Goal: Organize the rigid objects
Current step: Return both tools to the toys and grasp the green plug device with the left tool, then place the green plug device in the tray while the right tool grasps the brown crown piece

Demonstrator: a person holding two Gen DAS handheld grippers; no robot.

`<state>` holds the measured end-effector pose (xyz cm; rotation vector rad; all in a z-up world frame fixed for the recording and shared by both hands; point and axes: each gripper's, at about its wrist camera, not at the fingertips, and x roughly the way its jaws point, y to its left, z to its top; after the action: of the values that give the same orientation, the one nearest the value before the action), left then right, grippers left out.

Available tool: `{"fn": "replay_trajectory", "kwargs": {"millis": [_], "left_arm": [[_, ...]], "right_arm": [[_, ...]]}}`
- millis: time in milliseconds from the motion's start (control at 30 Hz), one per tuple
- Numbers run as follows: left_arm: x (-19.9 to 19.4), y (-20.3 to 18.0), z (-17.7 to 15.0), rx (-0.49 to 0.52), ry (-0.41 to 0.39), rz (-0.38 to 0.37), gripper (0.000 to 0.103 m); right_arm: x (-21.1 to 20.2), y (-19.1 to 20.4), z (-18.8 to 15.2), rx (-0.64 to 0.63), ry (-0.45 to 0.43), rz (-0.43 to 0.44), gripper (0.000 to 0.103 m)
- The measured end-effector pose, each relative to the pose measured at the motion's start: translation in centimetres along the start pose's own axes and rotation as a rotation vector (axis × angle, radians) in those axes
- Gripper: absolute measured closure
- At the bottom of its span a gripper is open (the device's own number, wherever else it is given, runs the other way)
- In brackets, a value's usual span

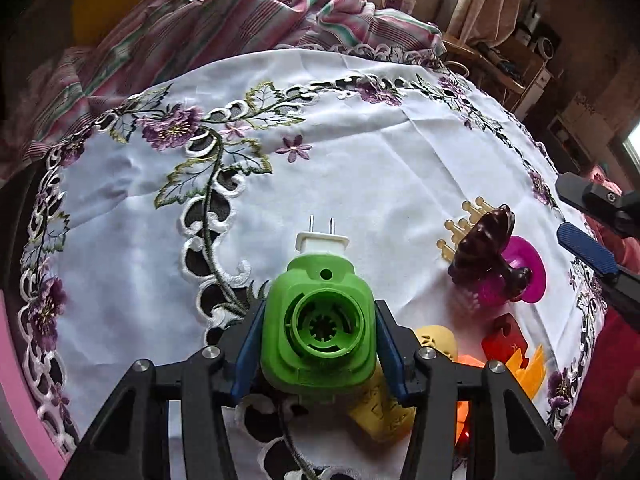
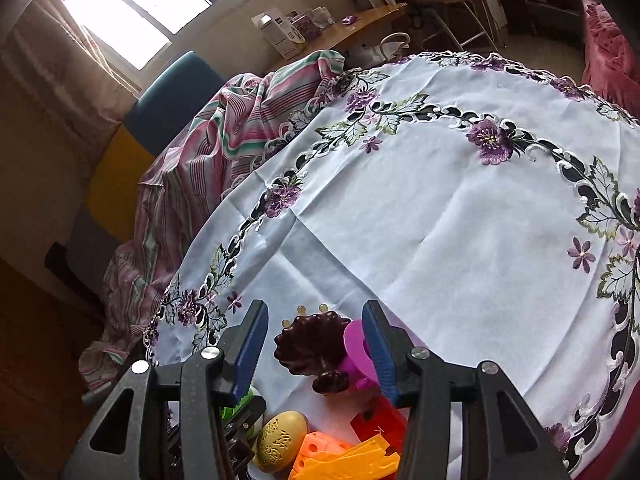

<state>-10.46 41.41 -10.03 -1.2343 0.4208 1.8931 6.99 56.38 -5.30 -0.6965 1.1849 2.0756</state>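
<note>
My left gripper is shut on a green plug-in device with a white two-pin plug, held just above the embroidered tablecloth. A dark brown hair claw lies on a magenta plastic piece to its right. Below lie a golden egg, orange pieces, a red puzzle-shaped piece and a yellow piece. My right gripper is open, its jaws either side of the hair claw and above it; its blue fingers show at the left view's right edge.
A striped pink cloth is bunched at the table's far edge. Boxes stand on a wooden shelf behind. A window is at the back. The white tablecloth stretches wide beyond the pile.
</note>
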Motion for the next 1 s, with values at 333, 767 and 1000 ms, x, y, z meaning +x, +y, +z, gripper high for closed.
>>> {"fn": "replay_trajectory", "kwargs": {"millis": [333,767,1000], "left_arm": [[-6.9,3.5,-4.7,-0.117,-0.074,-0.051,0.05],[-15.3,8.5,-12.3,-0.203,-0.17,-0.026,0.05],[-18.2,11.6,-15.8,-0.288,-0.2,-0.015,0.05]], "right_arm": [[1.8,1.8,-1.0,-0.106,0.089,-0.024,0.046],[5.1,5.7,-1.5,-0.482,0.175,-0.239,0.03],[7.5,6.3,-1.5,-0.589,0.232,-0.316,0.029]]}}
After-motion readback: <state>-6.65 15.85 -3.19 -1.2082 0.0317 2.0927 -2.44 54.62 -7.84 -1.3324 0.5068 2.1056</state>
